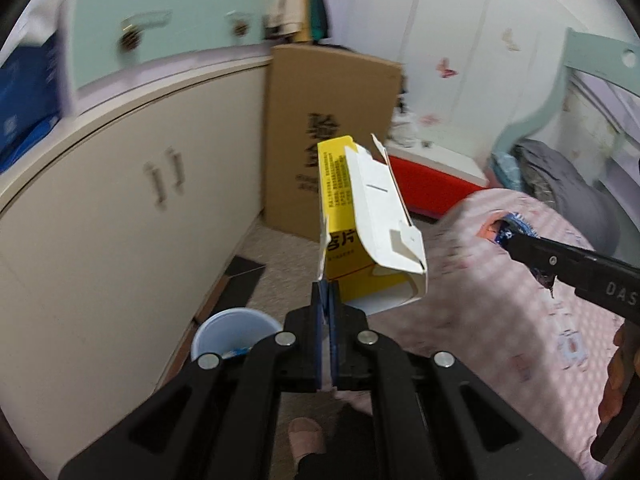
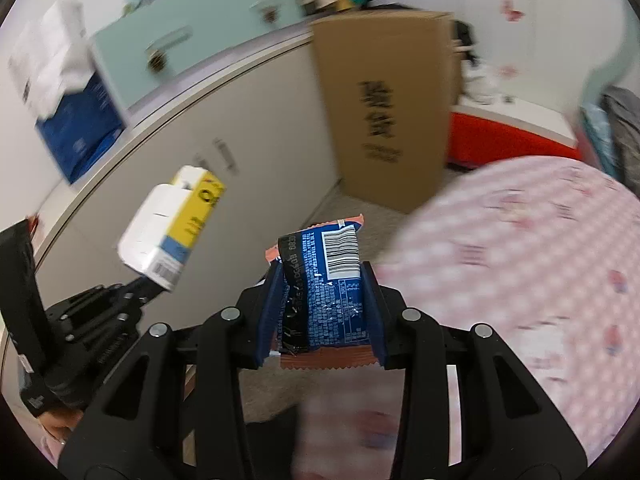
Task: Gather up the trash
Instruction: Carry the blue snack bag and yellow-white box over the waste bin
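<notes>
My left gripper (image 1: 329,292) is shut on a yellow and white cardboard box (image 1: 368,220) with an open flap and holds it up in the air; the box also shows in the right wrist view (image 2: 172,224). My right gripper (image 2: 322,276) is shut on a blue snack wrapper (image 2: 324,284) with a barcode and orange crimped ends, held above the floor. In the left wrist view the right gripper (image 1: 516,240) comes in from the right with the wrapper (image 1: 508,226) at its tip. A white bin (image 1: 234,332) stands on the floor below left of the box.
A beige cabinet (image 1: 120,200) runs along the left. A tall cardboard carton (image 1: 328,128) leans at its end. A bed with a pink cover (image 1: 500,300) fills the right side. A red and white bench (image 1: 436,176) stands behind. My foot (image 1: 306,436) is on the floor below.
</notes>
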The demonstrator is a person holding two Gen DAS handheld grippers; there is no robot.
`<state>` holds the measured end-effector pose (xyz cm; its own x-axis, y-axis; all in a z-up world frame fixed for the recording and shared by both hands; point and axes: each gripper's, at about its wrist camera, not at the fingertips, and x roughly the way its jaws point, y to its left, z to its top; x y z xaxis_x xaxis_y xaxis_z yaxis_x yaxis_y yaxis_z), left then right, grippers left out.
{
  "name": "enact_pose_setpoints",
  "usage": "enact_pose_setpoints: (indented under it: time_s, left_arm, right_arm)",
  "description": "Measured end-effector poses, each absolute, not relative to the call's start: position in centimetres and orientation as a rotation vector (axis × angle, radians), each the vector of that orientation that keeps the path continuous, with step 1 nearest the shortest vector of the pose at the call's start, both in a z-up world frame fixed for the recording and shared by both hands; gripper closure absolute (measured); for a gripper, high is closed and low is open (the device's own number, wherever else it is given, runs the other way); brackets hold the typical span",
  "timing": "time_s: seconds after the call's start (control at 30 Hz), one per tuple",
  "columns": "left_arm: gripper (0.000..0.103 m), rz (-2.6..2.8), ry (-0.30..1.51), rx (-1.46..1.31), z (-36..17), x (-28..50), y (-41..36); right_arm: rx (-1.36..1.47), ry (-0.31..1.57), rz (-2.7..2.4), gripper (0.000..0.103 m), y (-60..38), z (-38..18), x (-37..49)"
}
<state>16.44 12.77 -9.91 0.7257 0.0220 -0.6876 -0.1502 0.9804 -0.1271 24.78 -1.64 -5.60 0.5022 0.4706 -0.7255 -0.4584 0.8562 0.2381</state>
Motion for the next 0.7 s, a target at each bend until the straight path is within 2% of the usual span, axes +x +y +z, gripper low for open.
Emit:
enact_pose_setpoints:
  time_s: [0.33, 0.7]
  left_arm:
    - [0.1, 0.211, 0.826, -0.282, -15.4, 15.4, 21.8]
    - [0.1, 0.327, 0.902, -0.33, -20.9, 17.0, 28.1]
  right_arm:
    - [-0.055, 0.986, 0.685, 0.065, 11.2, -11.5, 25.6]
    - [-0.076, 1.032, 0.711, 0.064, 17.7, -17.6, 27.8]
